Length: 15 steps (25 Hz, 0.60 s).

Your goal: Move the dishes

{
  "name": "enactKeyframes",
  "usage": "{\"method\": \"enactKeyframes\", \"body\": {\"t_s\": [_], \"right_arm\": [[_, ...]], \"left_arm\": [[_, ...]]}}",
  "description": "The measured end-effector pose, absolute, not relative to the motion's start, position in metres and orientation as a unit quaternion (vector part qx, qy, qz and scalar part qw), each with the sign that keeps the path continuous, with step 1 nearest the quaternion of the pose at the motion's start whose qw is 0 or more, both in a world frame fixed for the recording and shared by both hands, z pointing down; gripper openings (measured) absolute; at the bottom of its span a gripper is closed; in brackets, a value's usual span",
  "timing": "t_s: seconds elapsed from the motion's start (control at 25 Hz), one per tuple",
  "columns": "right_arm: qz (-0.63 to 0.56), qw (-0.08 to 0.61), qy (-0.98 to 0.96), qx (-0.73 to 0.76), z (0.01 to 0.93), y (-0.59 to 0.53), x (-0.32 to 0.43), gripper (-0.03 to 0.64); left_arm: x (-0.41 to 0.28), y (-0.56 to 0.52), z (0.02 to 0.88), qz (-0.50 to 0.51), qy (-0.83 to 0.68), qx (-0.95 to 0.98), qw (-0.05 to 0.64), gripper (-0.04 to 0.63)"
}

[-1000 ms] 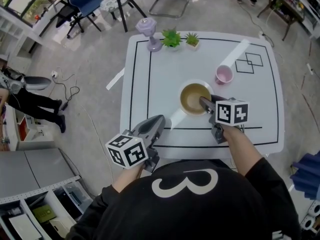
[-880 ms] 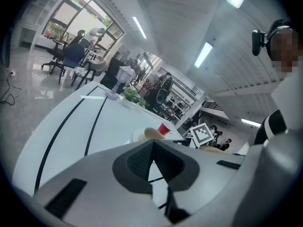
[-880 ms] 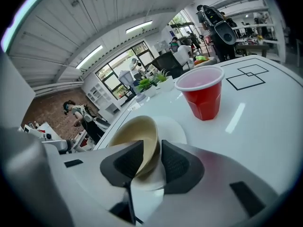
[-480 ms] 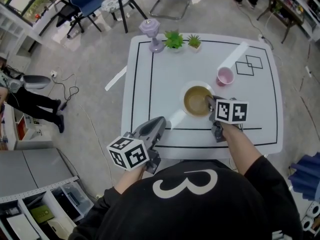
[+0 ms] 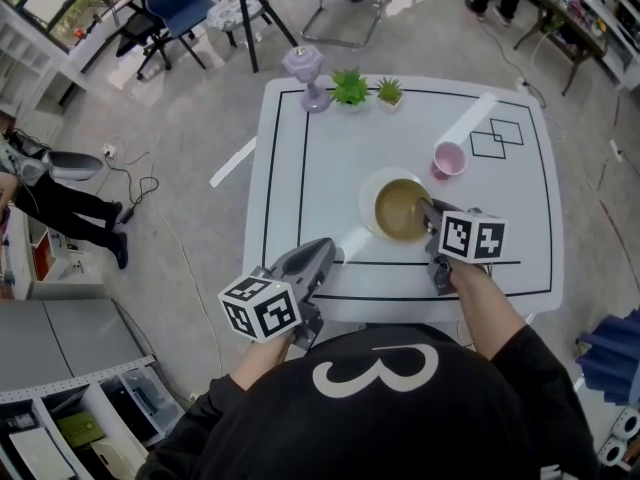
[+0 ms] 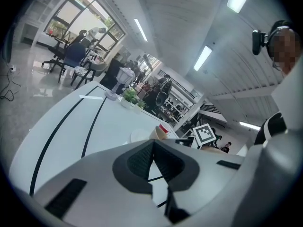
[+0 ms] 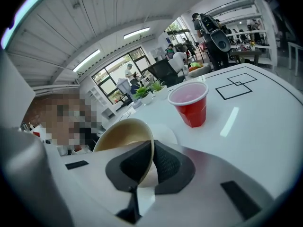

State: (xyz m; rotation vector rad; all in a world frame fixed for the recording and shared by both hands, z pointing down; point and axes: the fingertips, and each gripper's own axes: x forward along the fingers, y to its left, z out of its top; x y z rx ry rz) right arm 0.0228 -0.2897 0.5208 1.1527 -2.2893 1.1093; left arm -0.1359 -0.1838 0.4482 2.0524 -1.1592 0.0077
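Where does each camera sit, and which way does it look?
Head view: on the head, steeply down at the table; shows forearms, left tool, right tool.
Left gripper view: on left tool, across the table; shows its shut jaws.
Right gripper view: on right tool, toward the red cup; jaws clamp the bowl.
All share the bowl.

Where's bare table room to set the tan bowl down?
Widest free patch: left half of the white table, between the green potted plants and the left claw. Also the right side below the drawn squares. Crowded: red plastic cup beside the white plate.
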Motion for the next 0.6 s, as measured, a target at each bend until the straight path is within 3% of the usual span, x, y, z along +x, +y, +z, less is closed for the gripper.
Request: {"method": "enactKeyframes", "body": {"t_s": [0.6], "right_arm": [[0.388, 0.115, -0.802, 0.438, 0.486, -0.268, 0.086, 0.025]], "left_arm": [[-0.099, -0.194, 0.439, 0.018, -0.419, 0.828, 0.372, 0.002]]}}
